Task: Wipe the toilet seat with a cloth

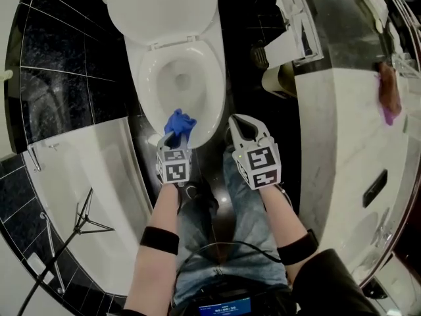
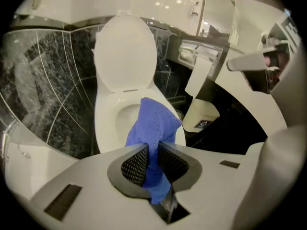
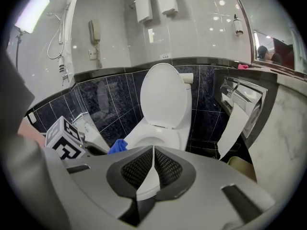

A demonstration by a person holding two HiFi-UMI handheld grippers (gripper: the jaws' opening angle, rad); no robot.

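A white toilet stands with its lid [image 1: 163, 5] up and its seat [image 1: 214, 104] down over the open bowl. My left gripper [image 1: 173, 143] is shut on a blue cloth [image 1: 179, 124], holding it just above the seat's front rim. In the left gripper view the blue cloth [image 2: 154, 128] bunches up between the jaws in front of the toilet seat [image 2: 101, 128]. My right gripper [image 1: 238, 128] is shut with nothing in it, to the right of the bowl's front. In the right gripper view the toilet lid [image 3: 163, 97] stands ahead and the left gripper's marker cube [image 3: 64, 143] shows at the left with the blue cloth [image 3: 118, 145].
A white bathtub [image 1: 79, 189] lies left of the toilet, a marble vanity [image 1: 342, 143] to the right. A small bin [image 1: 279, 79] and a hanging paper roll [image 2: 196, 75] sit between toilet and vanity. My legs fill the floor below the bowl. A tripod [image 1: 79, 226] stands over the tub.
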